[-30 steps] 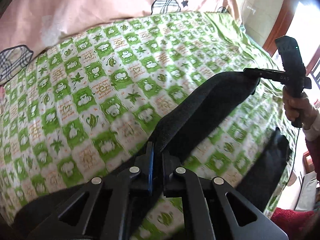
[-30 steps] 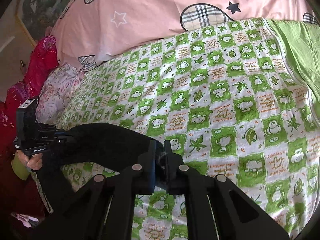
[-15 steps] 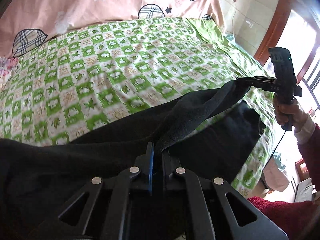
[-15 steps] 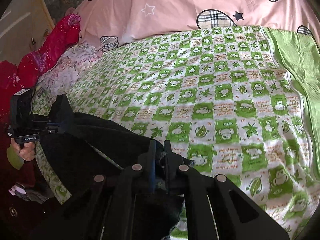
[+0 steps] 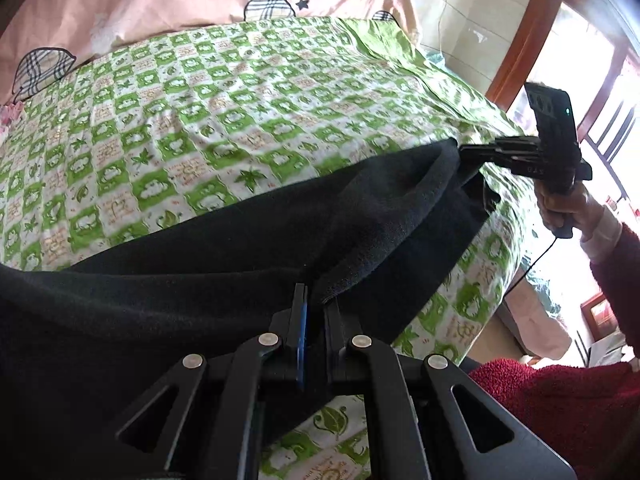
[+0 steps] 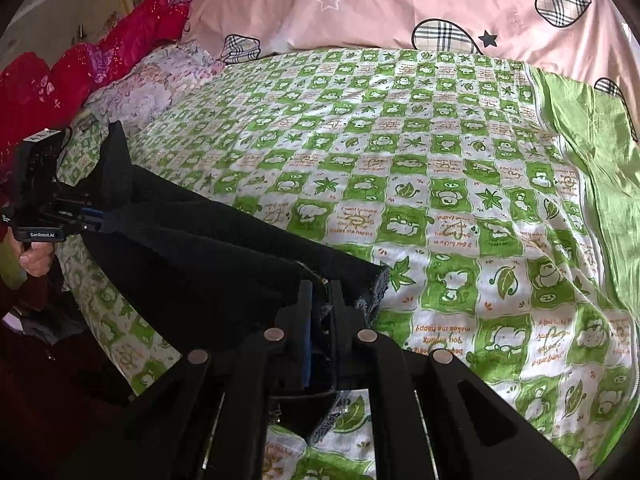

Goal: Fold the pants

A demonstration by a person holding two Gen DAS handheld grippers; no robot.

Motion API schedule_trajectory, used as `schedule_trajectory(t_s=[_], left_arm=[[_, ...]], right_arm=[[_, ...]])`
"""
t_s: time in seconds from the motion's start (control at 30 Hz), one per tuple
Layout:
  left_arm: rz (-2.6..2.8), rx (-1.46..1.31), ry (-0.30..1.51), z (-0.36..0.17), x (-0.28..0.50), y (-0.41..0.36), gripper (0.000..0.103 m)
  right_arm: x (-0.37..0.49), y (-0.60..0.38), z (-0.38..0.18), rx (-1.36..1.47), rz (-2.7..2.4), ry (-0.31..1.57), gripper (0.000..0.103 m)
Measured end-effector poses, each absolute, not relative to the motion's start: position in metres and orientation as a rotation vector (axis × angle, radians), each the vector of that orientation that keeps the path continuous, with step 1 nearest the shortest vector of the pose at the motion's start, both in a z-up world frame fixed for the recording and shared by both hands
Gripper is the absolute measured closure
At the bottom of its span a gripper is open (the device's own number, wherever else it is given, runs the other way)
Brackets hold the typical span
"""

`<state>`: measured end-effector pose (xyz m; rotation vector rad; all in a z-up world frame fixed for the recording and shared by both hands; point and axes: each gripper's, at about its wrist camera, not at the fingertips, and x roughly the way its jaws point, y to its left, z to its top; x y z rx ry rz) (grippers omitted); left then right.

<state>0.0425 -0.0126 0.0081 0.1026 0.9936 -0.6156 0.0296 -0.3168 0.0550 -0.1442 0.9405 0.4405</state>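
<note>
We hold two matte black two-finger grippers: the left gripper (image 5: 314, 312) and the right gripper (image 6: 320, 304) each show angular linkage arms with triangular cut-outs, round silver rivets, and a blue pad lining one finger. White lettering marks the left one's body, a small green light glows on the right's upright block, and a thin black cable hangs below. We wear a fuzzy dark red sleeve (image 5: 616, 264) over a pale cuff.

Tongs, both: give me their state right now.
Left tongs: closed, gripping the black pants.
Right tongs: closed, gripping the same pants.
</note>
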Motion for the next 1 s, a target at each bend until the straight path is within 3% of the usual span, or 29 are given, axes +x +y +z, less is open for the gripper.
schedule_trajectory(t_s=[0.37,0.43,0.5,0.6,0.63,0.83,1.0], left_arm=[[-0.599,0.082,1.031,-0.007,0.036,-0.013,0.090],[-0.593,0.074,1.043,-0.010,0.034,-0.012,0.083],[-0.597,0.061,1.057,-0.011,0.031,-0.011,0.069],[-0.592,0.042,1.061,-0.008,0.020,-0.008,0.051],[-0.586,0.033,1.055,-0.005,0.016,-0.005,0.051],[-0.453,-0.086,1.048,0.012,0.005,0.037,0.037],[-0.294,-0.198,1.051,0.025,0.019,0.084,0.034]], right_arm=[[0.005,-0.310,0.044,-0.237,0.455,0.999,0.093],[0.001,-0.310,0.040,-0.275,0.447,1.031,0.093],[-0.003,-0.315,0.041,-0.254,0.437,1.044,0.086],[-0.008,-0.321,0.050,-0.230,0.395,1.032,0.066],[-0.012,-0.322,0.056,-0.223,0.382,1.013,0.059],[-0.026,-0.308,0.085,-0.105,0.455,0.894,0.058],[-0.018,-0.262,0.081,-0.041,0.580,0.868,0.057]])
